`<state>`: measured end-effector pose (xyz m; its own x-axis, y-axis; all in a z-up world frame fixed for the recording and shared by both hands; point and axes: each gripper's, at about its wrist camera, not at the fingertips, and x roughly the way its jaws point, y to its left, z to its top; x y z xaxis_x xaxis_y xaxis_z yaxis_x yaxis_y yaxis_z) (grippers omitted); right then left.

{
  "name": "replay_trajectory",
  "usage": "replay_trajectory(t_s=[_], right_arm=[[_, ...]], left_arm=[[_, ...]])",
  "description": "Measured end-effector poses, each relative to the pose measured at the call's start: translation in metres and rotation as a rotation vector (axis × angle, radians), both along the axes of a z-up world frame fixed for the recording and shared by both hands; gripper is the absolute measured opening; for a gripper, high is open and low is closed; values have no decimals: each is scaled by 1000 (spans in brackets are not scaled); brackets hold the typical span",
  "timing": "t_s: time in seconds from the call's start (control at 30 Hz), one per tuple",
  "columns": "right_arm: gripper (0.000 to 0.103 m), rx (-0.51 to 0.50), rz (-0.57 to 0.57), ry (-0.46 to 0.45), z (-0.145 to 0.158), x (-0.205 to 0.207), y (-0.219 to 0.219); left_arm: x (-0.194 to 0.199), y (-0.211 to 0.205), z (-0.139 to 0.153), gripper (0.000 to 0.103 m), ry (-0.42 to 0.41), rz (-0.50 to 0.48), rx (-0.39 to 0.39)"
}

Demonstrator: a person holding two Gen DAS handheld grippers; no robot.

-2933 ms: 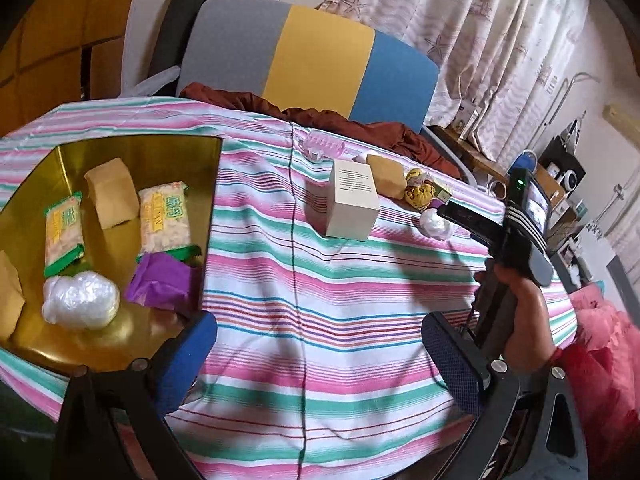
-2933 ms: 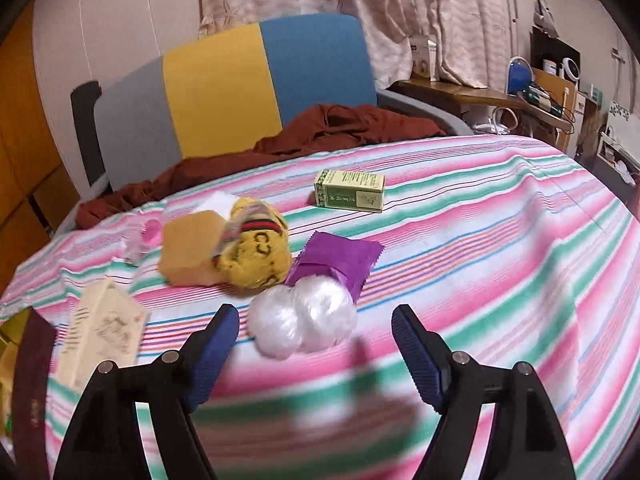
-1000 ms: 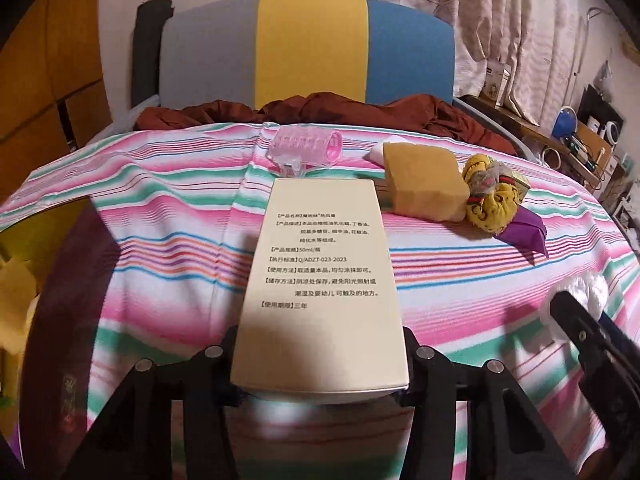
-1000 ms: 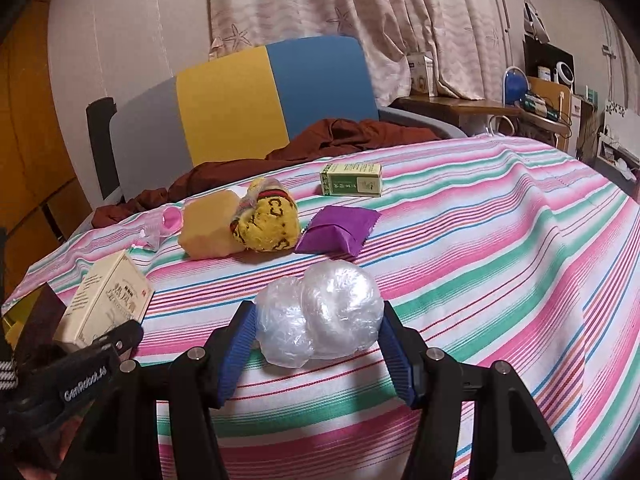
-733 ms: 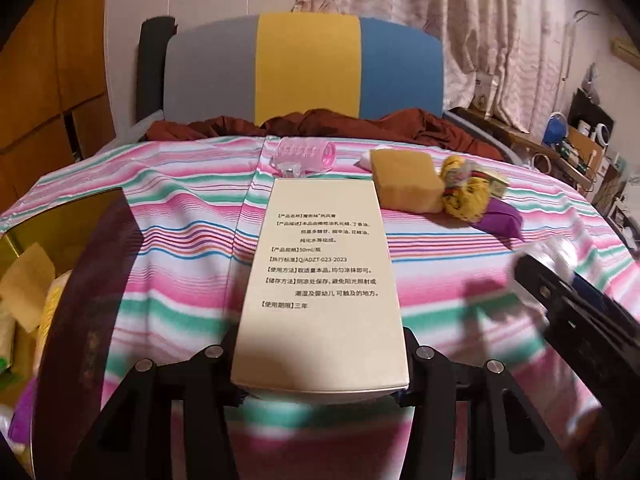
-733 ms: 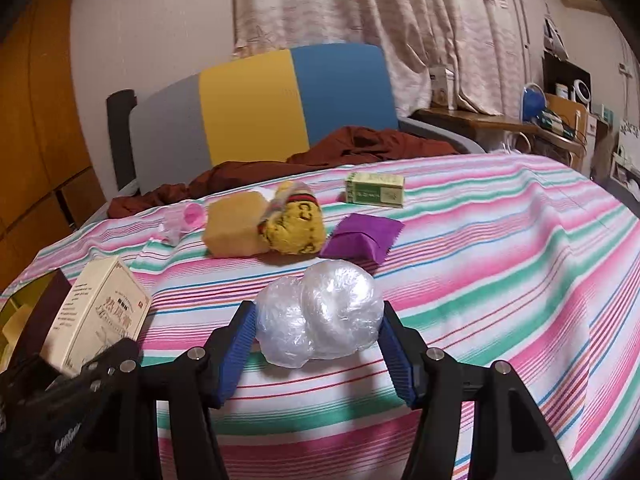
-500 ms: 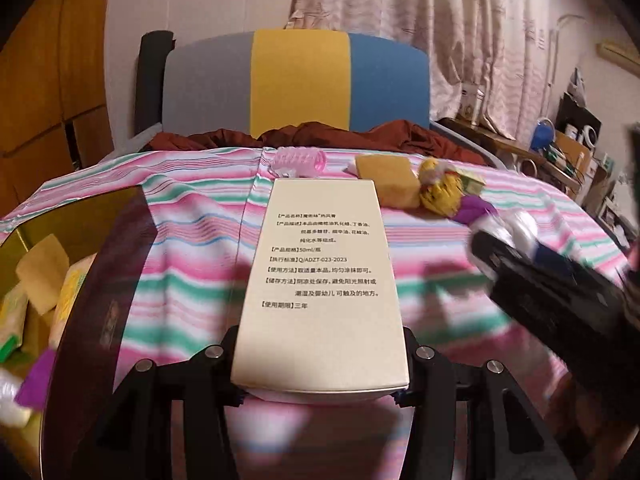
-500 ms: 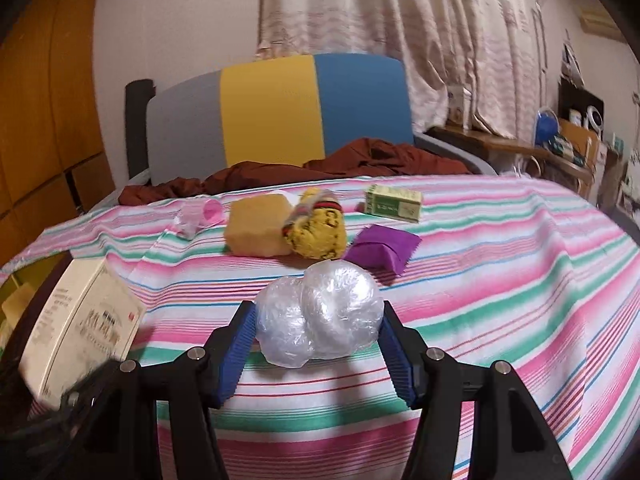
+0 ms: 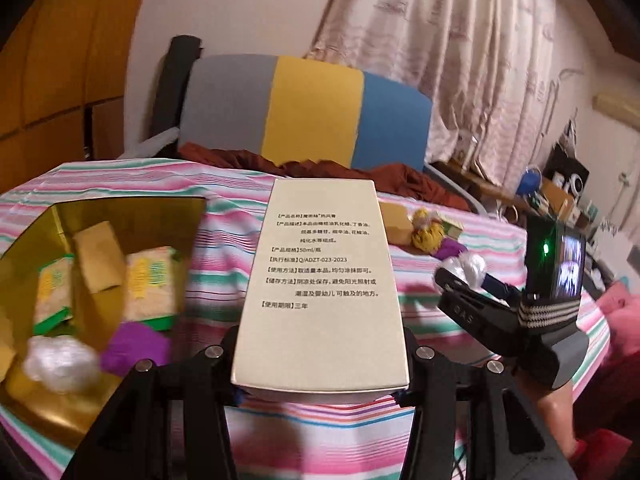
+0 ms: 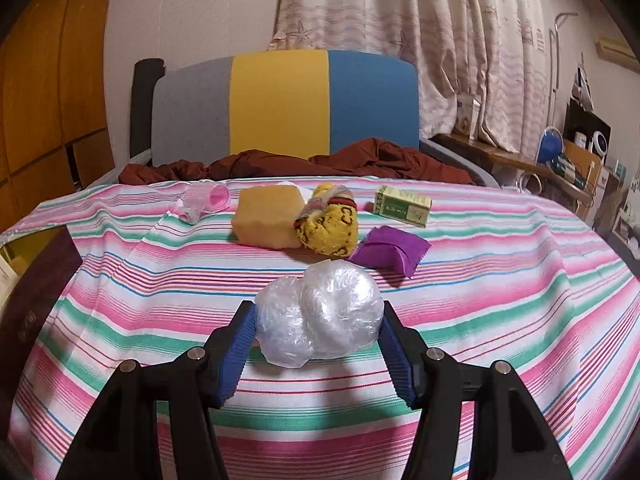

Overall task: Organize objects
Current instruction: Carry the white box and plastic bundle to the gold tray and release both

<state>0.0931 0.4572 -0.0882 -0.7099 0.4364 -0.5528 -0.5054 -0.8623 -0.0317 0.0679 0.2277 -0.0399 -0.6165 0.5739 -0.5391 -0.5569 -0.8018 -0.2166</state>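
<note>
My left gripper is shut on a cream carton box with printed text, held above the striped table. To its left sits the gold tray with snack packets, a purple packet and a clear plastic ball. My right gripper is shut on a clear plastic-wrapped bundle, lifted over the table; it also shows in the left wrist view. Beyond lie a yellow sponge, a yellow knitted toy, a purple packet, a green box and a pink roller.
The striped cloth covers a round table. A dark brown box edge stands at the left. A grey, yellow and blue chair back with brown cloth is behind. Shelves with clutter are at the right.
Both grippers closed on their objects, the box and the bundle, and lifted them. The left gripper has swung left so the gold tray is in view; the right gripper has risen and pulled back.
</note>
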Motion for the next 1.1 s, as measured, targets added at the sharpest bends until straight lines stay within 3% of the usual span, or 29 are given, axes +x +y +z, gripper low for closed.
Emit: replay_trajectory(t_s=[0.3,0.5,0.8,1.1], right_arm=[[61,63,97,0,5,3,-26],[61,89,142,-39,7,0,-45],[61,-125,234,55,27,4,-93],[61,-186,460,113,68,-14,-165]], left_arm=[[-29,-83,12,51,-52,170,65],[-59,-132,13,51,-74,279,50],[-112,-192,-1,51,-159,375,-28],[-136,-219,-24,51,-234,432,-59]])
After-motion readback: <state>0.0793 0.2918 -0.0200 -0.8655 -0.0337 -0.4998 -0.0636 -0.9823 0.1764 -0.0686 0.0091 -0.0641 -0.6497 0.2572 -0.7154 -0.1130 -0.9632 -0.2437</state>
